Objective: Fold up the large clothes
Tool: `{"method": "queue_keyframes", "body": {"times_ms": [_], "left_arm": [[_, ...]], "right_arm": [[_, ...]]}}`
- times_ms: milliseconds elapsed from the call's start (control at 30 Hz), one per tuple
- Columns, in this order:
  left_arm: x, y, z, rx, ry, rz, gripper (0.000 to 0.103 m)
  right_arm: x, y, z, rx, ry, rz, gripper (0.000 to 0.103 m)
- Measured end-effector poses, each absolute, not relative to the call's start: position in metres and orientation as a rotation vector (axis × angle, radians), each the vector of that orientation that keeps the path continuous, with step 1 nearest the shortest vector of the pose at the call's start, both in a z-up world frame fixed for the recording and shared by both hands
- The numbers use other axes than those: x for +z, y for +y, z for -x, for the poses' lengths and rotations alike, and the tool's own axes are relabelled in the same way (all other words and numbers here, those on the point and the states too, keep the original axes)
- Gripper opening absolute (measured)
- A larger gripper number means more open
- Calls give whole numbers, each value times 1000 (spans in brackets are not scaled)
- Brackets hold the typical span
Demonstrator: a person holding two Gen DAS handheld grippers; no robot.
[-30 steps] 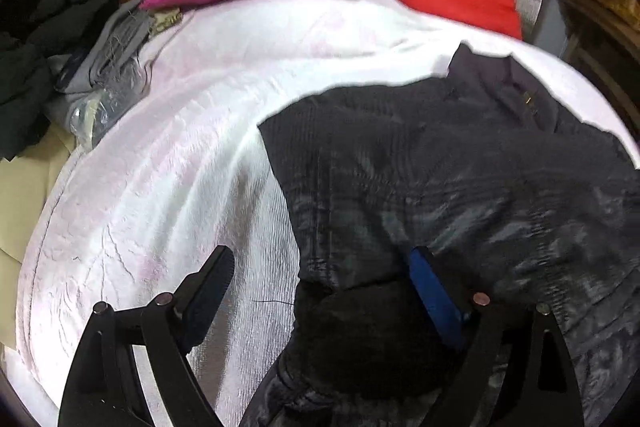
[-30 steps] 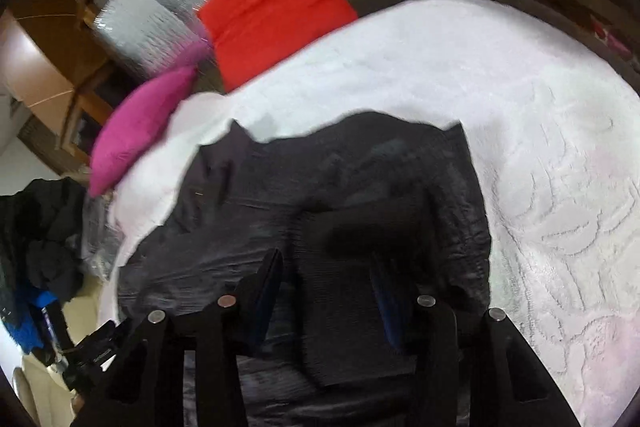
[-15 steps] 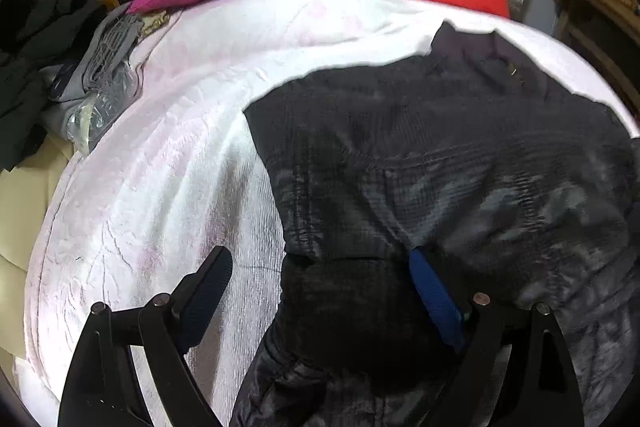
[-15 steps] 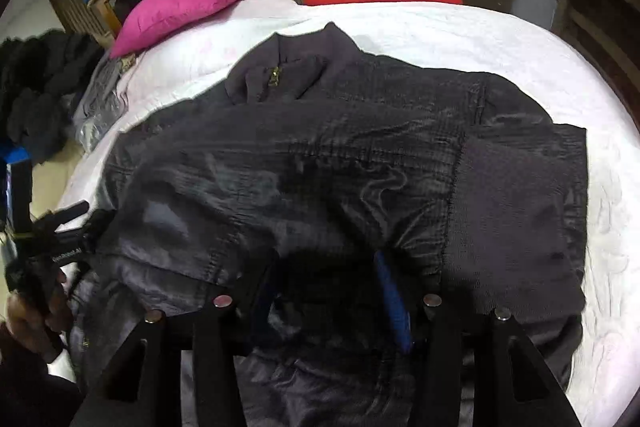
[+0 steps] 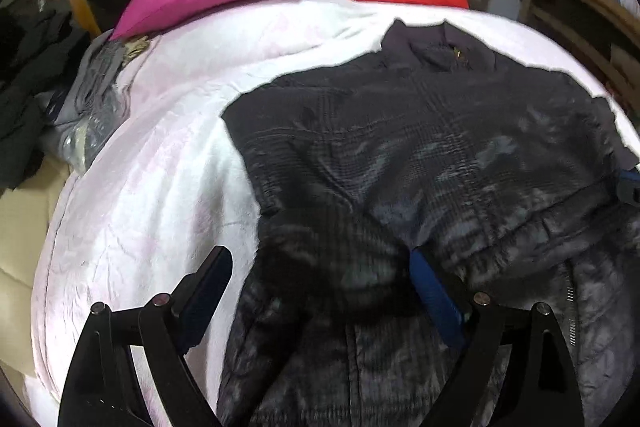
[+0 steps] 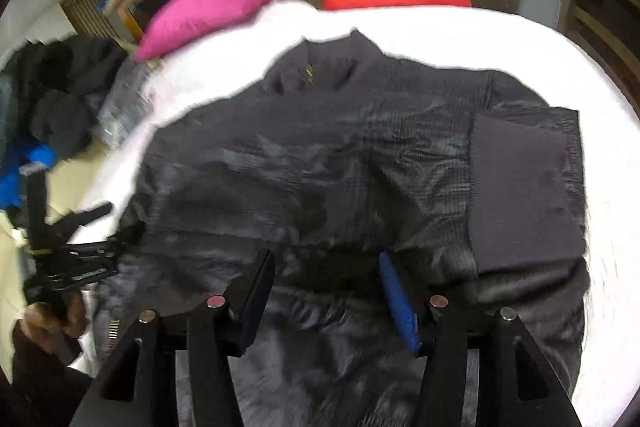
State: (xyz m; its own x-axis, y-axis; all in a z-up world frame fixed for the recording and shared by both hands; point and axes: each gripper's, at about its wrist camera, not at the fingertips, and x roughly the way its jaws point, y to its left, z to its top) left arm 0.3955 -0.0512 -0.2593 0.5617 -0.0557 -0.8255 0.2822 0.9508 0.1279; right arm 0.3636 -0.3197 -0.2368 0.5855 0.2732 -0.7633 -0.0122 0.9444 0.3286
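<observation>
Dark jacket (image 6: pixel 340 163) is lying spread on the white bed cover (image 5: pixel 160 155), collar toward the pillows | left gripper (image 5: pixel 320 287) and right gripper (image 6: pixel 326 283) are hovering over its near edge, jaws spread.

dark jacket (image 6: pixel 320 155) on white bedspread (image 6: pixel 480 39), right claw (image 6: pixel 326 291) spread
</observation>
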Motion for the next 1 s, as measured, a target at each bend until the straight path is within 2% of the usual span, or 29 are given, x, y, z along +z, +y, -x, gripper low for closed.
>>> {"method": "queue_keyframes", "body": {"times_ms": [67, 133, 167, 300, 533, 1000], "left_arm": [[-249, -44, -379, -198, 928, -261, 90], [-243, -38, -361, -203, 905, -279, 90], [-241, -35, -353, -204, 895, -289, 90], [-232, -16, -312, -189, 864, -279, 90], [-240, 47, -254, -157, 922, -54, 90], [-277, 63, -184, -142, 1036, -94, 90]], "right_arm": [[-228, -325, -344, 165, 908, -309, 59], [-225, -337, -319, 168, 887, -359, 68], [-227, -344, -303, 175, 885, -393, 69], [-229, -366, -249, 158, 866, -463, 70], [-241, -394, -162, 145, 848, -577, 70], [-278, -393, -79, 131, 989, -613, 70]]}}
